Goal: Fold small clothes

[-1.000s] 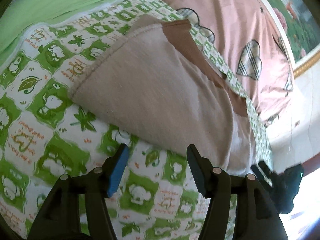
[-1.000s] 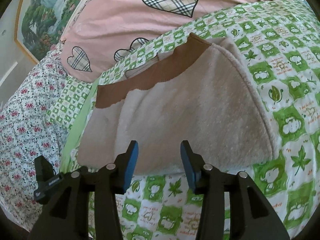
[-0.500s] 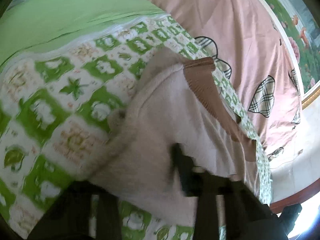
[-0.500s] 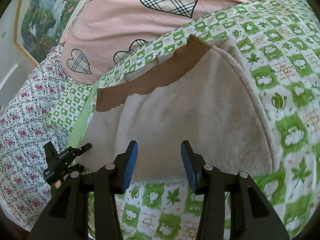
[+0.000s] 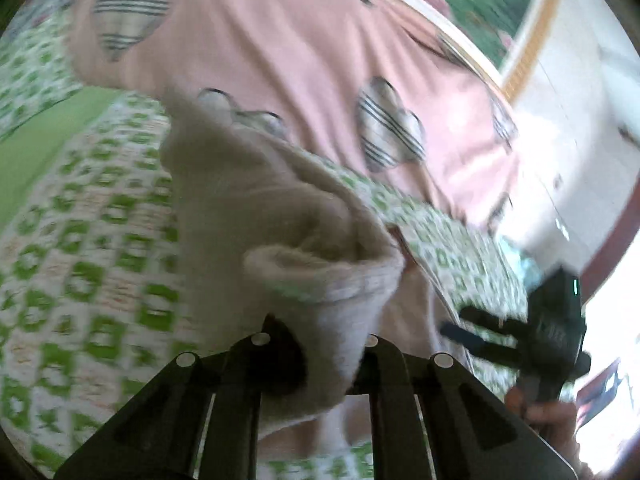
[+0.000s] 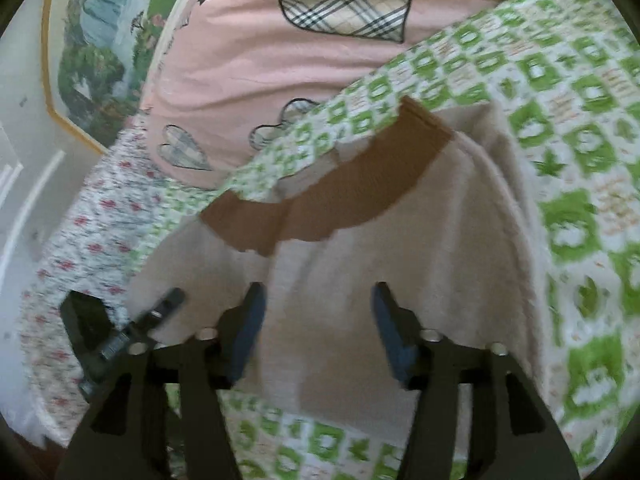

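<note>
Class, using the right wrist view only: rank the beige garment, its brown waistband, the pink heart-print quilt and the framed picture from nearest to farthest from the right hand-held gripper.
1. Beige garment, directly under the right hand-held gripper.
2. Brown waistband, at the garment's far edge.
3. Pink heart-print quilt, beyond it, across the top.
4. Framed picture, behind the quilt, upper left.

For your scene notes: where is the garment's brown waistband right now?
In the right wrist view the brown waistband runs across the beige garment's far edge, centre frame, on the green patterned sheet just below the pink heart quilt.
</note>
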{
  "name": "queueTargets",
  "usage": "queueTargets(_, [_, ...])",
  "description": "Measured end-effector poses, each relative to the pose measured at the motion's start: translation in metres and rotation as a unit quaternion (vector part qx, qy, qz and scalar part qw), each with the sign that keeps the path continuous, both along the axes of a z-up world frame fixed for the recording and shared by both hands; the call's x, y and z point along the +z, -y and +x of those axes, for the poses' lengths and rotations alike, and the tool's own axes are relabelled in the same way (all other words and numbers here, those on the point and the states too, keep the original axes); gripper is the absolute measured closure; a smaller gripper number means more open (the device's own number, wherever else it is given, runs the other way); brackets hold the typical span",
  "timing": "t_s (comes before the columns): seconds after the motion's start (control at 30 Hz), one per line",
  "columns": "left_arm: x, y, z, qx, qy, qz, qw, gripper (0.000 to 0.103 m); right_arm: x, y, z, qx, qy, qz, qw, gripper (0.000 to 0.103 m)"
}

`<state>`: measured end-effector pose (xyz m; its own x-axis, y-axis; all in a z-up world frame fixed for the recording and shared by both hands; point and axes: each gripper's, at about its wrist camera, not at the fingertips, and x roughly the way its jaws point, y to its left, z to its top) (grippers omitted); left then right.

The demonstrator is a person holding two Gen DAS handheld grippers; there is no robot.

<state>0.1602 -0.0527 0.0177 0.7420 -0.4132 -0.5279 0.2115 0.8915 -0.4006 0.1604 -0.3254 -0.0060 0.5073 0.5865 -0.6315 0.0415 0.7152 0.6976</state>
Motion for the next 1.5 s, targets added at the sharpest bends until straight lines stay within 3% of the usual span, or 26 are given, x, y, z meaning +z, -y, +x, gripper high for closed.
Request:
queueTargets(0.17, [-0.025,0.039,0.003,-0.04,-0.026,0.014,0.9988,0.093,-0.013,-0.012,0.028,0.045,-0.02,0.072,0.996,0.023])
queueTargets(0.27, [-0.033,0.047,0.0,-0.049,-0.033,0.021,0.9981,0.093,-0.029,-0.027,0.054,0.066,-0.041,0.092,0.993,0.023])
queueTargets(0.4, [-0.034,0.047,-0.003,-0.054,-0.035,0.028,0.9975,0.093,-0.051,-0.059,0.102,0.099,-0.063,0.076,0.99,0.024])
queueTargets(0.43, [-0.034,0.047,-0.004,-0.056,-0.035,0.031,0.9974,0.093,-0.053,-0.063,0.109,0.099,-0.062,0.067,0.991,0.028])
queueTargets(0.5, [-0.033,0.049,-0.004,-0.055,-0.032,0.042,0.9971,0.093,-0.06,-0.072,0.13,0.089,-0.069,0.047,0.993,0.067])
queueTargets(0.57, [-0.027,0.051,-0.003,-0.055,-0.029,0.049,0.9969,0.093,-0.056,-0.071,0.141,0.079,-0.064,0.037,0.994,0.085])
queueTargets(0.63, [-0.018,0.054,-0.003,-0.06,-0.024,0.043,0.997,0.093,-0.039,-0.069,0.144,0.081,-0.045,0.031,0.995,0.085])
queueTargets(0.7, [-0.008,0.063,-0.002,-0.072,-0.016,0.038,0.9965,0.093,-0.008,-0.067,0.137,0.095,-0.002,-0.006,0.995,0.086])
queueTargets(0.8, [0.0,0.092,0.001,-0.102,-0.012,0.038,0.994,0.092,0.018,-0.048,0.125,0.097,0.029,-0.055,0.993,0.086])
queueTargets(1.07, [-0.029,0.169,0.018,-0.162,-0.049,0.03,0.9851,0.092,-0.005,0.028,0.102,0.049,-0.016,-0.131,0.99,0.086])
queueTargets(1.3, [-0.052,0.197,0.025,-0.183,-0.069,0.054,0.9791,0.091,-0.017,0.051,0.09,0.036,-0.022,-0.188,0.981,0.086])
queueTargets(1.4, [-0.057,0.199,0.02,-0.185,-0.075,0.061,0.9779,0.085,-0.024,0.052,0.086,0.031,-0.017,-0.204,0.978,0.084])
queueTargets(1.5, [-0.055,0.193,0.017,-0.196,-0.089,0.056,0.9751,0.068,-0.023,0.056,0.08,0.018,-0.017,-0.215,0.976,0.072])
